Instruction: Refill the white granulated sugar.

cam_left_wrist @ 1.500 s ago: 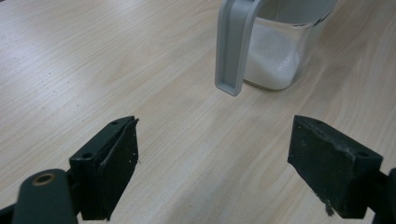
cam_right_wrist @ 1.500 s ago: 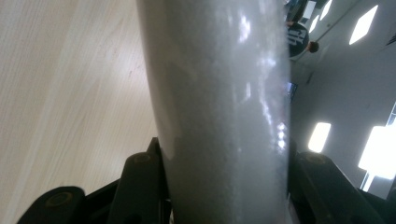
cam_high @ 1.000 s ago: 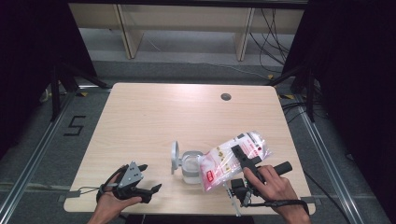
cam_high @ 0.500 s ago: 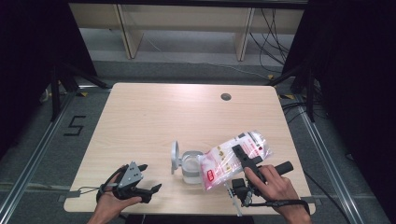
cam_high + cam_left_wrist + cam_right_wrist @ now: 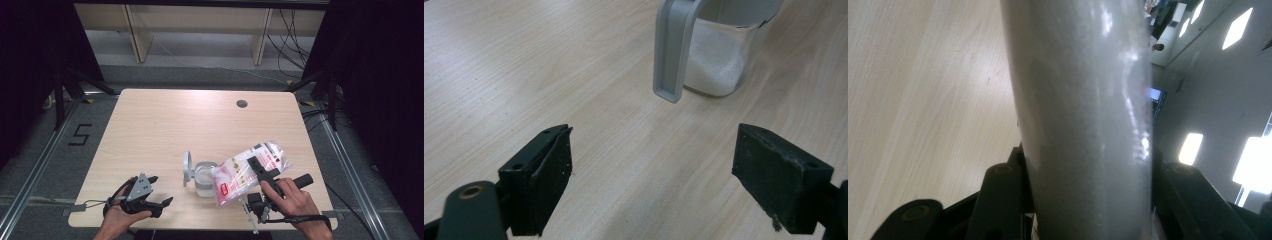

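Soft, slippery bag [image 5: 250,170] of white granules, tilted over the container [image 5: 204,177] mid-surface, sags in the right claw [image 5: 260,170] clenched across its middle; left claw [image 5: 157,190] released; grip likely safest mid-body.

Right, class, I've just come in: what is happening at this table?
A person holds a gripper in each hand. The right gripper clamps a plastic bag of white powder, tilted over a small clear container with an open lid, which already has some white powder in it. The left gripper rests open on the table, beside the container and not touching it.
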Tool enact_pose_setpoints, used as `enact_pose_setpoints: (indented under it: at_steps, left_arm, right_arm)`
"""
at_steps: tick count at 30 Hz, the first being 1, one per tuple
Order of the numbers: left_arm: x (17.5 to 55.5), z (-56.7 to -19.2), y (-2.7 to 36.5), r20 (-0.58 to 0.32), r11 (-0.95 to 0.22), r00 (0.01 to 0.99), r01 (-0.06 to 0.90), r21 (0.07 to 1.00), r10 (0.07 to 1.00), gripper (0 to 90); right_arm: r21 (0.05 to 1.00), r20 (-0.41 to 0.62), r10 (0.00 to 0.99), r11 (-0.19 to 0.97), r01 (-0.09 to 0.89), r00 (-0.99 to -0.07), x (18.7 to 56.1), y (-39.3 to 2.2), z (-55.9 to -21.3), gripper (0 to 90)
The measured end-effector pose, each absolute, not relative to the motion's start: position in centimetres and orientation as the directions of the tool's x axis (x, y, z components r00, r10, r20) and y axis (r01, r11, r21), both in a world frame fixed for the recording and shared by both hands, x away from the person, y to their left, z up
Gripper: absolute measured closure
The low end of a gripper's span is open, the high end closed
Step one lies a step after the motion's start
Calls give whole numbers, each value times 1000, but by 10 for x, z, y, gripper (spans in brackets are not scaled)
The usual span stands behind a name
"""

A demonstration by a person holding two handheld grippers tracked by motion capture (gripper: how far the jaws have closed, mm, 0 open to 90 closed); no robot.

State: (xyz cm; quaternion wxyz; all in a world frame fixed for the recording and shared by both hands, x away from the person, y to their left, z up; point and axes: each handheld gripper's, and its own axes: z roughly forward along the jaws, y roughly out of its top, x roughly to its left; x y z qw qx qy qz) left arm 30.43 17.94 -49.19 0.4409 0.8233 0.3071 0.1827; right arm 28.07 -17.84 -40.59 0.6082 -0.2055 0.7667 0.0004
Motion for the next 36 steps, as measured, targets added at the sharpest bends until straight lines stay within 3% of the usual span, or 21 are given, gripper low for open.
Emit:
enact_pose_setpoints:
  at_steps: [2,4,14,20,27,30,36]
  left_arm:
    - [304,-492,180,34,-424,746,341,839,666,157]
    - [306,-491,181,58,-442,754,320,838,655,157]
    - [306,-491,181,55,-441,753,323,838,656,157]
    - [304,-492,179,30,-421,744,345,839,668,157]
    - [306,-491,181,62,-449,753,322,833,655,157]
    - [304,-492,179,28,-420,743,346,839,669,157]
    - [306,-491,181,63,-450,754,321,833,654,157]
  right_arm:
    - [-283,-922,-351,898,-335,-162,280,-176,-404,613]
    - [-254,-929,-323,912,-322,-180,278,-177,-407,614]
    - [-297,-918,-365,892,-340,-154,277,-179,-403,617]
    - [-273,-927,-338,906,-323,-165,276,-179,-406,619]
    - [-289,-918,-358,898,-331,-170,277,-177,-404,620]
    - [-287,-920,-356,897,-337,-164,278,-177,-405,621]
    - [-289,-916,-361,896,-337,-173,281,-177,-405,623]
